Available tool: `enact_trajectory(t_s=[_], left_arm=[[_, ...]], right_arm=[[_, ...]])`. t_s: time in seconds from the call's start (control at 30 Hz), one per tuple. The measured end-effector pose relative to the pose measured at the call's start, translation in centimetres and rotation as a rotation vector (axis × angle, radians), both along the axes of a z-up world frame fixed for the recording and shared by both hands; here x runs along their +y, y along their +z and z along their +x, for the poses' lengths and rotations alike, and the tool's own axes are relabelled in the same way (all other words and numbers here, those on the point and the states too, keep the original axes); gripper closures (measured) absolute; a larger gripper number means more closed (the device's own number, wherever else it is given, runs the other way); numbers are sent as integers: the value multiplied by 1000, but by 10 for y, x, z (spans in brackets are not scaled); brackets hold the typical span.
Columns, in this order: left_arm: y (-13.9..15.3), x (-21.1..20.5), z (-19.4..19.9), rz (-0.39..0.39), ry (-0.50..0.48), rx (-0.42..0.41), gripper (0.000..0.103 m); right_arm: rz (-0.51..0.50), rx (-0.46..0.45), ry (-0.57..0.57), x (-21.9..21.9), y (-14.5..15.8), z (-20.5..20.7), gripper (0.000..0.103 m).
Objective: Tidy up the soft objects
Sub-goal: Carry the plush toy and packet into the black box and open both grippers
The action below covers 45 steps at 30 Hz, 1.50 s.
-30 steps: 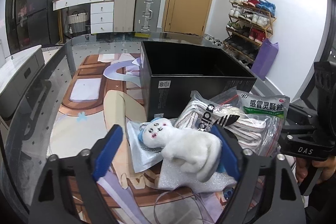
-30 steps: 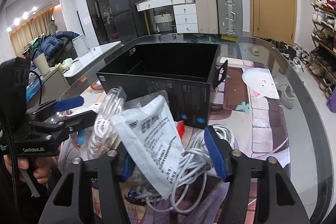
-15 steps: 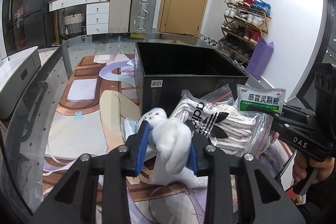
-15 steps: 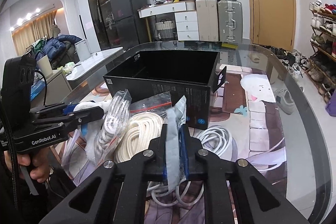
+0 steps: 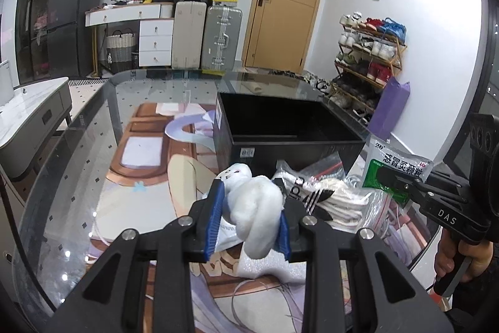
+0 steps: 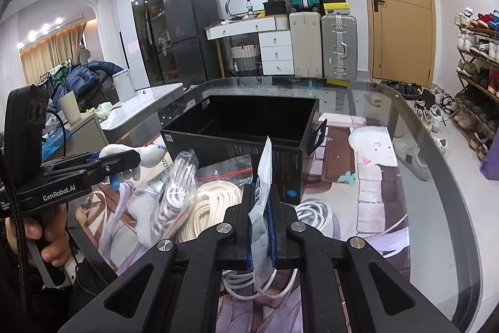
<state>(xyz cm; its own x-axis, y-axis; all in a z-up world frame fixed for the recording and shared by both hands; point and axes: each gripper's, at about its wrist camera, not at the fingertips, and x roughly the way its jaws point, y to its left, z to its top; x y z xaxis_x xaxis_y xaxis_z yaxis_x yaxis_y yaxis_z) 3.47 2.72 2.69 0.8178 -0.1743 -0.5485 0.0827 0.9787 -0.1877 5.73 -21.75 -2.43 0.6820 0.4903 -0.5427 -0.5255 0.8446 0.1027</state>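
Note:
My left gripper point(image 5: 249, 220) is shut on a white plush toy point(image 5: 255, 211) and holds it above the table, in front of the open black box point(image 5: 293, 139). My right gripper point(image 6: 261, 223) is shut on a white and green medicine sachet point(image 6: 262, 195), held upright; the sachet also shows in the left wrist view point(image 5: 393, 167). The black box point(image 6: 243, 127) stands just beyond both grippers. The plush toy also shows in the right wrist view point(image 6: 137, 158).
On the glass table point(image 5: 78, 177) lie a zip bag of white laces point(image 5: 324, 198), a coil of cream rope point(image 6: 215, 205), a white cable point(image 6: 315, 211) and a piece of white foam point(image 5: 268, 267). A shoe rack point(image 5: 368, 58) stands at the right wall.
Both grippers closed: the left on the plush toy, the right on the sachet. Both have lifted their objects off the pile and stand higher over the table now.

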Motion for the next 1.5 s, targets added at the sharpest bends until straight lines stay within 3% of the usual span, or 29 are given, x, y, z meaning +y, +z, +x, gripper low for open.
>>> enact_trajectory(t_s=[0.5,0.93,1.5], left_arm=[[31,6,12,-31,4,-75,74],[50,7,25,-45,-17,-121,74],[42,-9,83,-36,-61,-93,74]], right_arm=[[24,-70,36,6,39,-4,96],[32,-88,45,11,51,12,96],[42,-39,57,27,49,57,96]])
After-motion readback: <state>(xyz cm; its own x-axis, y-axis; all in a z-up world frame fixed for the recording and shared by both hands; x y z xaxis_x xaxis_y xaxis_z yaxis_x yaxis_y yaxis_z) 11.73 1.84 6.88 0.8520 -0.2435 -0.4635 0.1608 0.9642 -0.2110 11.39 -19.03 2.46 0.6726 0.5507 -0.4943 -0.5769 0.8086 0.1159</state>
